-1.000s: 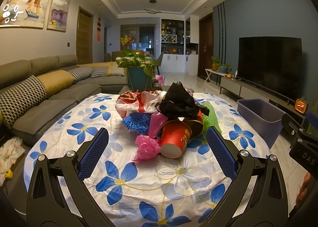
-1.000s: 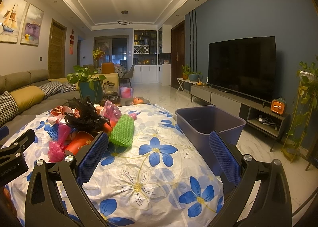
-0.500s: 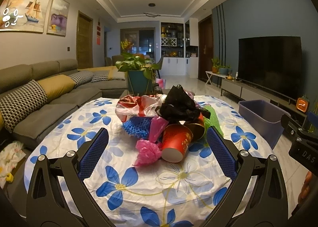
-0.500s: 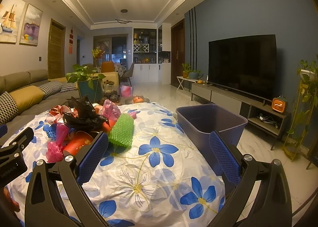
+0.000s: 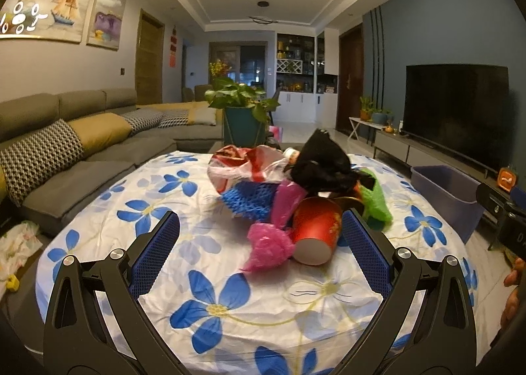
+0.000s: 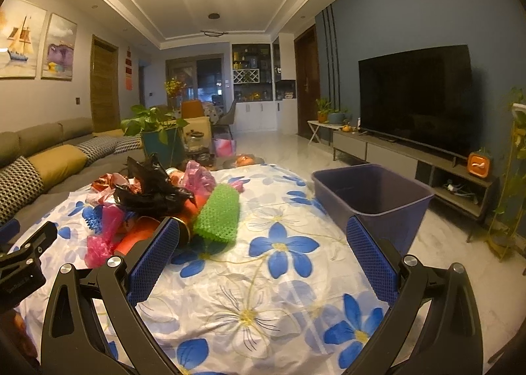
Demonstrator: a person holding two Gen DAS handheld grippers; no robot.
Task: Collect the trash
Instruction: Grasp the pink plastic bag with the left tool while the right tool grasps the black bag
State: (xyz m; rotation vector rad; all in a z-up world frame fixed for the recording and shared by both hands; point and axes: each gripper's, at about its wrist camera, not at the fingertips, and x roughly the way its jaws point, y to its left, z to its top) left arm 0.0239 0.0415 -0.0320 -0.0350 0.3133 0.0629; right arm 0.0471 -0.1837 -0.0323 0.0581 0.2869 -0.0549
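1. Trash pile (image 5: 296,191) sits heaped near the middle of a table covered with a white cloth printed with blue flowers (image 5: 184,243).
2. Within the heap, a red paper cup (image 5: 315,230) lies on its side with its base facing the left camera; a crumpled pink plastic bag (image 5: 268,246) touches it on the left.
3. A black plastic bag (image 5: 320,161) tops the pile, above a blue foam net (image 5: 253,199) and a red-and-white plastic bag (image 5: 243,164).
4. A green foam net (image 6: 218,217) lies at the pile's right edge, resting on the cloth.
5. A purple bin (image 6: 374,192) stands just beside the table's right edge, well apart from the heap; nothing shows inside it.
6. The left gripper (image 5: 259,256) hovers above the cloth short of the cup, its blue-padded fingers spread wide and holding nothing.
7. The right gripper (image 6: 263,260) hangs over the bare cloth between the heap and the bin, fingers likewise spread wide and empty.
8. A grey sofa (image 5: 82,141) runs along the left, and a potted plant (image 5: 243,115) stands behind the table.
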